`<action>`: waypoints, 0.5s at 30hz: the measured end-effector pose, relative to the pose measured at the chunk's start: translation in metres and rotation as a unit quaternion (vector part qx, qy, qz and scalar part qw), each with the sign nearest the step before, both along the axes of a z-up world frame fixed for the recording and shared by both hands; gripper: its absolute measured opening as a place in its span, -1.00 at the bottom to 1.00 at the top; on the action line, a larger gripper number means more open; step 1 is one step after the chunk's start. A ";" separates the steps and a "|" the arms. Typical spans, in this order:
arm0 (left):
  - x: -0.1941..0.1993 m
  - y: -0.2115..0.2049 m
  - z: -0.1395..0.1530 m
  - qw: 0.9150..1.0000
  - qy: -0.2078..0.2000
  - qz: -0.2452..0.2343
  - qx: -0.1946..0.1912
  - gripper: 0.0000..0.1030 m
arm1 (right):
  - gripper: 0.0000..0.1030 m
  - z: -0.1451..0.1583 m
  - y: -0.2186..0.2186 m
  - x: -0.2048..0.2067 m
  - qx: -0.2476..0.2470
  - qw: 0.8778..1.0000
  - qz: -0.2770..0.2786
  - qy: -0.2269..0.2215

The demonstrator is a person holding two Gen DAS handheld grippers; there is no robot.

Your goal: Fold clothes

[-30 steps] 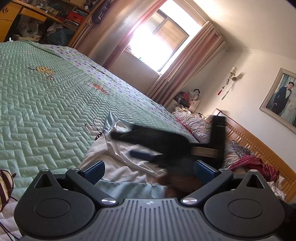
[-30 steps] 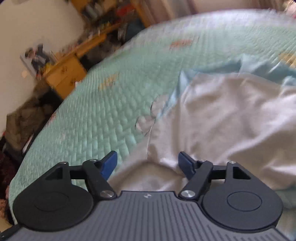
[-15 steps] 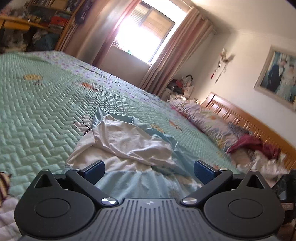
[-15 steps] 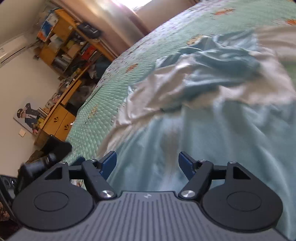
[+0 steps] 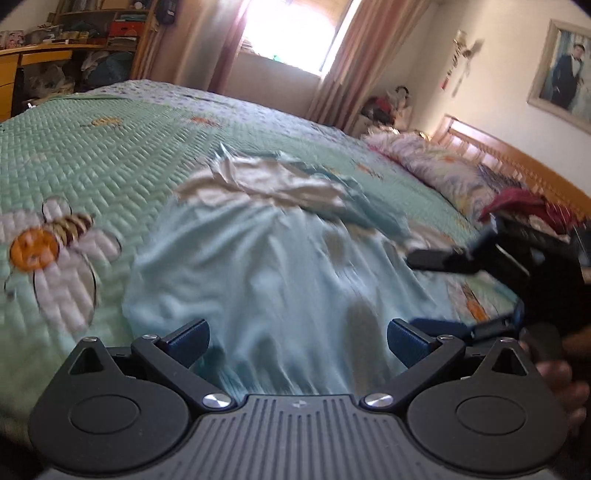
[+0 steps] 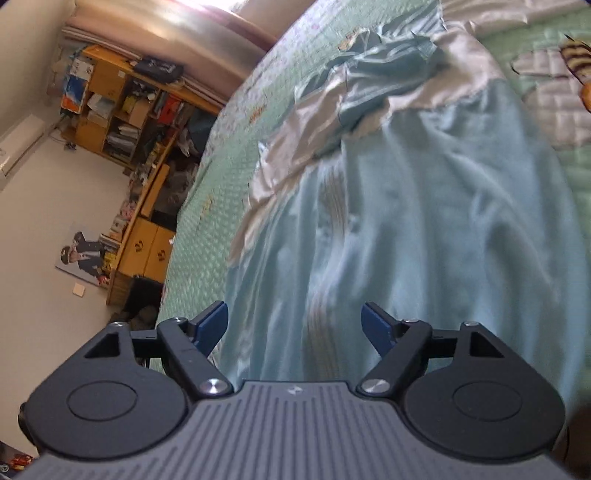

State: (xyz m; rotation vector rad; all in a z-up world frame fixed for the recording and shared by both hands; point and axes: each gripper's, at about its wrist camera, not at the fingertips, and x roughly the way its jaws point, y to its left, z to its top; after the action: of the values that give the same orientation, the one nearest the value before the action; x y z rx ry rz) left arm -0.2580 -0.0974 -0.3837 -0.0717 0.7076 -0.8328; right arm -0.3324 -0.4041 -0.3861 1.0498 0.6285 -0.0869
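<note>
Sunlit from the window [image 5: 288, 33] behind it, the bed [image 5: 110, 147] with its green quilted cover is carrying our work: a light blue garment [image 5: 280, 266] is lying spread but wrinkled across the quilt, its far end bunched up with a silvery white lining or second layer [image 5: 273, 184] showing; we cannot tell whether that is one piece or two.

We are judging that we are in the smoothing-out stage, before any fold is made. Our left gripper [image 5: 298, 338] is hovering over the near hem with its jaws standing wide apart and nothing between them. Our right gripper [image 6: 294, 323] is widening its jaws further right now; cloth is lying beneath them, not pinched. In the left view the right gripper [image 5: 480, 288] is showing at the garment's right side, its hand [image 5: 561, 376] just beside our left one.

Next we are likely needing to take the near corners, one in each gripper, and pull the cloth flat, then deal with the crumpled far end, which is standing in the way of a clean fold.

Pillows [image 5: 436, 166] and a red cloth [image 5: 517, 203] by the headboard [image 5: 517, 155] are lying well apart from the garment; cluttered shelves [image 6: 122, 103] are standing beyond the bed.
</note>
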 end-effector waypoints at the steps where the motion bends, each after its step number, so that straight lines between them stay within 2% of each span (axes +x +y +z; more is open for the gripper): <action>1: -0.008 -0.001 0.000 1.000 -0.002 -0.007 0.006 0.98 | 0.55 0.000 0.002 -0.006 -0.001 1.000 0.002 0.002; 6: -0.032 -0.006 0.012 0.999 -0.029 -0.028 0.026 0.98 | 0.60 -0.007 0.001 -0.033 0.006 1.000 -0.012 0.011; 11: -0.027 -0.015 0.029 0.996 -0.071 -0.049 0.025 0.98 | 0.60 -0.008 -0.001 -0.046 0.011 1.000 -0.020 0.010; 15: -0.005 -0.037 0.015 0.992 -0.088 -0.049 0.070 0.98 | 0.60 -0.008 0.001 -0.048 0.015 1.000 -0.018 0.004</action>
State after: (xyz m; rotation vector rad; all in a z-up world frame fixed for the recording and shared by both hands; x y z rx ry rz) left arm -0.2625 -0.1342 -0.3690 0.1624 0.6037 -0.8705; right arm -0.3806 -0.4033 -0.3940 1.0908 0.6206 -0.1131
